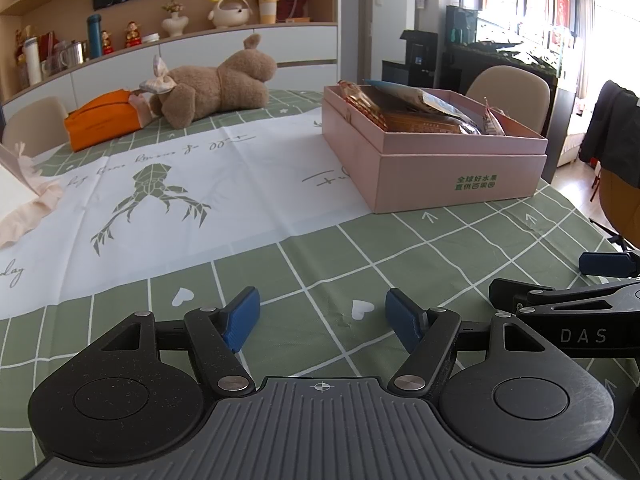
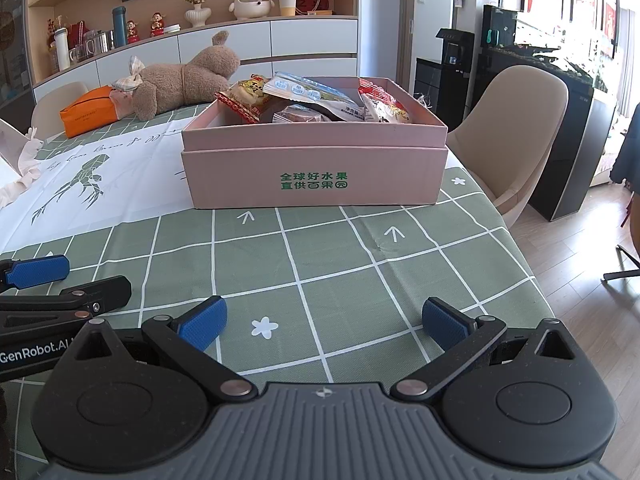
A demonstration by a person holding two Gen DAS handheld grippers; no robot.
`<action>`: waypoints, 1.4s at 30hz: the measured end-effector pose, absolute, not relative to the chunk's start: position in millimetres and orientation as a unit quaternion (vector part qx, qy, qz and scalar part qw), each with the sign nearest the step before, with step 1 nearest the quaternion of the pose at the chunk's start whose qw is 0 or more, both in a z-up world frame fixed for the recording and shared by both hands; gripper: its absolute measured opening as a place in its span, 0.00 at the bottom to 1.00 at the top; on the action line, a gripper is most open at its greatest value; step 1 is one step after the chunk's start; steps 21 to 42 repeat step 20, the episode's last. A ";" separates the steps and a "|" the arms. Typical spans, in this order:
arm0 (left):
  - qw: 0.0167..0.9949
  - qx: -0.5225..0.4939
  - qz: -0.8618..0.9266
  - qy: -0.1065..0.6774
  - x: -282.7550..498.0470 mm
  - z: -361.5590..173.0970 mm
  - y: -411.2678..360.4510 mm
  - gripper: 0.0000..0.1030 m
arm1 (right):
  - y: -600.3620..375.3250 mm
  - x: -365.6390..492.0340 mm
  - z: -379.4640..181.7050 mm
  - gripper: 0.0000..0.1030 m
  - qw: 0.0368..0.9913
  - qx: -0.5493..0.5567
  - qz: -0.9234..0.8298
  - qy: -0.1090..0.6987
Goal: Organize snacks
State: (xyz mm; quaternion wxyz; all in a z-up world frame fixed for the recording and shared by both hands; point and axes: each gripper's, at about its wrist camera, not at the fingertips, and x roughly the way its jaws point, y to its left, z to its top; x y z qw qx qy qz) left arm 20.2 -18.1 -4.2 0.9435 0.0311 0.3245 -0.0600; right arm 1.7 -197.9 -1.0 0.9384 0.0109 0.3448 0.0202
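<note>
Snack packets (image 2: 312,100) sit piled in the pink box (image 2: 316,164) at twelve o'clock on the bench (image 2: 320,248). Left hand-held gripper (image 1: 322,318) and right hand-held gripper (image 2: 324,322) hover wide, empty: sorting finished or pending, unclear.

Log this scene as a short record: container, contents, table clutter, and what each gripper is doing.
container: pink box, open, on checked tablecloth
contents: snack packets piled inside
clutter: plush toy, orange pouch behind box
left gripper: open, empty, above cloth
right gripper: open, empty, facing box
</note>
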 end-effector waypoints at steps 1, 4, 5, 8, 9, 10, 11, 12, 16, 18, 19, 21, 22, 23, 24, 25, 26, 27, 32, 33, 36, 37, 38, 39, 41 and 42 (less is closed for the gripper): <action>0.943 0.031 -0.060 0.324 20.3 -4.2 -18.1 0.73 | -197.9 1.7 -1.0 1.00 0.938 0.011 0.020 0.345; 0.944 0.035 -0.059 0.324 18.8 -4.1 -19.4 0.71 | -198.1 1.7 -0.8 1.00 0.938 0.011 0.020 0.345; 0.944 0.035 -0.060 0.323 18.4 -4.1 -19.6 0.71 | -198.0 1.7 -1.0 1.00 0.938 0.011 0.020 0.345; 0.944 0.033 -0.060 0.324 18.5 -4.0 -19.4 0.71 | -198.1 1.8 -0.9 1.00 0.938 0.011 0.020 0.345; 0.944 0.033 -0.060 0.323 18.5 -4.0 -19.5 0.71 | -198.1 1.8 -0.9 1.00 0.938 0.011 0.020 0.345; 0.944 0.033 -0.060 0.323 18.6 -4.0 -19.3 0.71 | -198.1 1.8 -0.9 1.00 0.938 0.011 0.020 0.345; 0.944 0.033 -0.060 0.324 18.6 -4.0 -19.2 0.71 | -198.1 1.8 -0.9 1.00 0.938 0.011 0.020 0.345; 0.944 0.033 -0.060 0.324 18.5 -4.0 -19.4 0.71 | -198.1 1.8 -1.0 1.00 0.938 0.011 0.020 0.345; 0.944 0.033 -0.060 0.323 18.5 -4.0 -19.5 0.71 | -198.2 1.9 -0.9 1.00 0.938 0.011 0.020 0.345; 0.944 0.033 -0.060 0.323 18.8 -4.2 -19.8 0.71 | -198.1 1.9 -1.0 1.00 0.938 0.011 0.020 0.345; 0.944 0.033 -0.060 0.323 18.8 -4.3 -20.0 0.71 | -198.0 1.9 -1.1 1.00 0.938 0.011 0.020 0.345; 0.944 0.032 -0.060 0.323 18.7 -4.2 -19.7 0.71 | -197.9 1.9 -1.2 1.00 0.938 0.011 0.020 0.345; 0.944 0.032 -0.060 0.323 18.7 -4.2 -19.7 0.71 | -197.9 1.9 -1.2 1.00 0.938 0.011 0.020 0.345; 0.944 0.032 -0.060 0.323 18.7 -4.2 -19.7 0.71 | -197.9 1.9 -1.2 1.00 0.938 0.011 0.020 0.345; 0.944 0.032 -0.060 0.323 18.7 -4.2 -19.7 0.71 | -197.9 1.9 -1.2 1.00 0.938 0.011 0.020 0.345; 0.944 0.032 -0.060 0.323 18.7 -4.2 -19.7 0.71 | -197.9 1.9 -1.2 1.00 0.938 0.011 0.020 0.345; 0.944 0.032 -0.060 0.323 18.7 -4.2 -19.7 0.71 | -197.9 1.9 -1.2 1.00 0.938 0.011 0.020 0.345; 0.944 0.032 -0.060 0.323 18.7 -4.2 -19.7 0.71 | -197.9 1.9 -1.2 1.00 0.938 0.011 0.020 0.345; 0.944 0.032 -0.060 0.323 18.7 -4.2 -19.7 0.71 | -197.9 1.9 -1.2 1.00 0.938 0.011 0.020 0.345; 0.944 0.032 -0.060 0.323 18.7 -4.2 -19.7 0.71 | -197.9 1.9 -1.2 1.00 0.938 0.011 0.020 0.345; 0.944 0.032 -0.060 0.323 18.7 -4.2 -19.7 0.71 | -197.9 1.9 -1.2 1.00 0.938 0.011 0.020 0.345; 0.944 0.032 -0.060 0.323 18.7 -4.2 -19.7 0.71 | -197.9 1.9 -1.2 1.00 0.938 0.011 0.020 0.345; 0.944 0.032 -0.060 0.323 18.7 -4.2 -19.7 0.71 | -197.9 1.9 -1.2 1.00 0.938 0.011 0.020 0.345; 0.944 0.032 -0.060 0.323 18.7 -4.2 -19.7 0.71 | -197.9 1.9 -1.2 1.00 0.938 0.011 0.020 0.345; 0.944 0.032 -0.060 0.323 18.7 -4.2 -19.7 0.71 | -197.9 1.9 -1.2 1.00 0.938 0.011 0.020 0.345; 0.944 0.032 -0.060 0.323 18.7 -4.2 -19.7 0.71 | -197.9 1.9 -1.2 1.00 0.938 0.011 0.020 0.345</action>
